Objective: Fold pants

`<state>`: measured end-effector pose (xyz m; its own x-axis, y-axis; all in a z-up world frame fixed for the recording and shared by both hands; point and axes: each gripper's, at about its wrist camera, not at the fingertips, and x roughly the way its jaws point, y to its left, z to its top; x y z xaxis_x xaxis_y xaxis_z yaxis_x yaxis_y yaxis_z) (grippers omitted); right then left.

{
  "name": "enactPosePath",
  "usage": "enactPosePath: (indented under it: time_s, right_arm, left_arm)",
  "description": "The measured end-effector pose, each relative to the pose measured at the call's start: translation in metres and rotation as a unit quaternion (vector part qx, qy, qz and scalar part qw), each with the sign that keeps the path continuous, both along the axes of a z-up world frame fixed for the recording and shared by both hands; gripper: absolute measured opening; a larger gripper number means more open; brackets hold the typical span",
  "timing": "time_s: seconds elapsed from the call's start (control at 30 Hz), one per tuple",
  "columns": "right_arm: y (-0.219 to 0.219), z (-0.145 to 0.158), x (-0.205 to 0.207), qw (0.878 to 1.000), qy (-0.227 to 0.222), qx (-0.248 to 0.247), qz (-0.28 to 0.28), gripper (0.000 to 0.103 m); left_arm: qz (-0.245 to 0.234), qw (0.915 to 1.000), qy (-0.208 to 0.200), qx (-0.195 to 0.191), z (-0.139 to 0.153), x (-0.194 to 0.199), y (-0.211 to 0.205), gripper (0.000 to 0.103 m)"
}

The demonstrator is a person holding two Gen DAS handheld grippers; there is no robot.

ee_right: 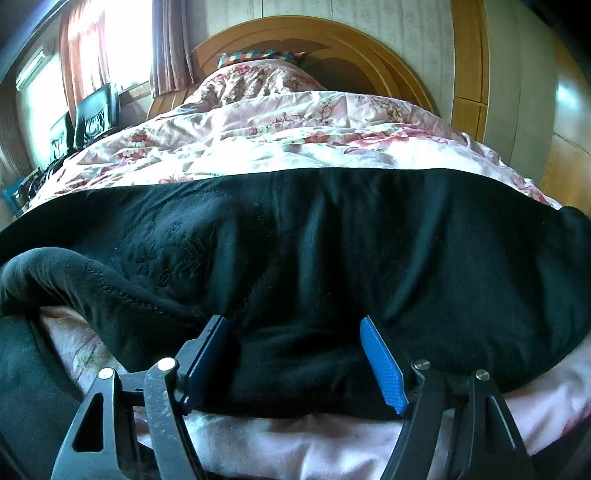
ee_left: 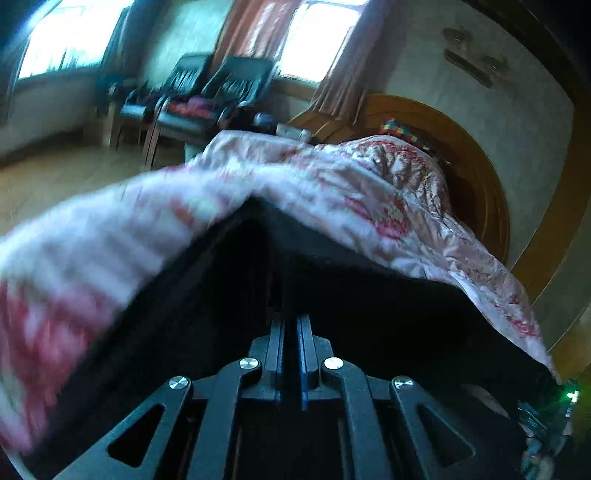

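Lying across a floral quilt (ee_right: pixel 280 129) on a bed, the black pants (ee_right: pixel 332 240) are spreading wide in the right wrist view, with one thick rolled edge curling up at the near left. The right gripper (ee_right: pixel 295 362) is standing with its blue pads (ee_right: pixel 384 365) spread apart, the near hem of the pants sitting between them; the pads are not pressing the cloth. In the left wrist view, the left gripper (ee_left: pixel 291 321) is showing its jaws pressed together, and black fabric (ee_left: pixel 332 288) is draping up and over the fingertips in a peak, so it is pinching the pants. That view is blurring heavily at the left. Behind the bed, a wooden headboard (ee_right: pixel 332 33) is curving up against the wall, with a checkered pillow (ee_right: pixel 258 57) before it. Dark chairs (ee_left: pixel 221 85) are standing beneath bright curtained windows (ee_left: pixel 317 37).
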<state>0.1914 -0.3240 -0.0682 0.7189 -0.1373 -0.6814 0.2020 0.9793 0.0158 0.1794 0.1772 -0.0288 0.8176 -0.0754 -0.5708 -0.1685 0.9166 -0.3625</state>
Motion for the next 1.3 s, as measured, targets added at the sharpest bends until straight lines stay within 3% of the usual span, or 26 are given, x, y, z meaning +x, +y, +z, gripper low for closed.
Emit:
enactPosePath:
  time_s: [0.13,0.27,0.33,0.4,0.43,0.53,0.67,0.7,0.73,0.8,0.87,1.0,1.3]
  right_arm:
    - [0.006,0.001,0.004,0.999,0.019,-0.027,-0.005,0.078]
    - [0.008,0.001,0.003,0.999,0.025,-0.039,-0.007,0.080]
    - [0.008,0.001,0.003,0.999,0.026,-0.038,-0.007,0.081]
    - [0.009,0.000,0.002,0.999,0.025,-0.041,-0.008,0.081]
    - [0.010,0.000,0.002,0.999,0.025,-0.043,-0.009,0.081]
    - [0.010,0.000,0.002,0.999,0.026,-0.046,-0.009,0.081]
    - [0.009,0.000,0.002,0.999,0.025,-0.042,-0.009,0.081]
    - [0.009,0.000,0.002,0.999,0.025,-0.043,-0.009,0.081]
    - [0.008,0.000,0.002,0.999,0.025,-0.043,-0.009,0.081]
    - [0.007,0.000,0.002,0.999,0.024,-0.042,-0.008,0.081]
    - [0.008,0.000,0.002,0.999,0.024,-0.041,-0.008,0.081]
    - [0.009,0.000,0.003,0.999,0.024,-0.042,-0.009,0.081]
    - [0.010,0.000,0.003,0.999,0.024,-0.043,-0.009,0.081]
  left_arm:
    - [0.002,0.9986,0.001,-0.052,-0.023,-0.022,0.010,0.004]
    - [-0.023,0.9931,-0.012,-0.114,-0.016,-0.026,0.013,0.008]
    - [-0.037,0.9937,-0.029,-0.101,0.003,-0.022,0.008,0.040]
    - [-0.048,0.9934,-0.054,-0.089,0.021,-0.016,0.003,0.055]
    - [-0.061,0.9926,-0.053,-0.090,0.026,-0.007,0.001,0.057]
    - [-0.059,0.9935,-0.010,-0.097,0.024,0.021,0.000,0.056]
    - [-0.026,0.9893,0.011,-0.143,0.013,0.049,0.010,0.055]
    - [-0.017,0.9879,0.017,-0.153,0.011,0.050,0.013,0.044]
    - [-0.009,0.9853,0.018,-0.170,0.010,0.051,0.018,0.026]
    - [-0.005,0.9815,0.015,-0.191,0.009,0.049,0.022,0.023]
    - [-0.022,0.9835,0.010,-0.179,0.015,0.047,0.020,0.019]
    - [-0.038,0.9933,0.001,-0.110,0.025,0.041,0.009,0.014]
    - [-0.045,0.9942,0.008,-0.097,0.021,0.029,0.005,0.011]
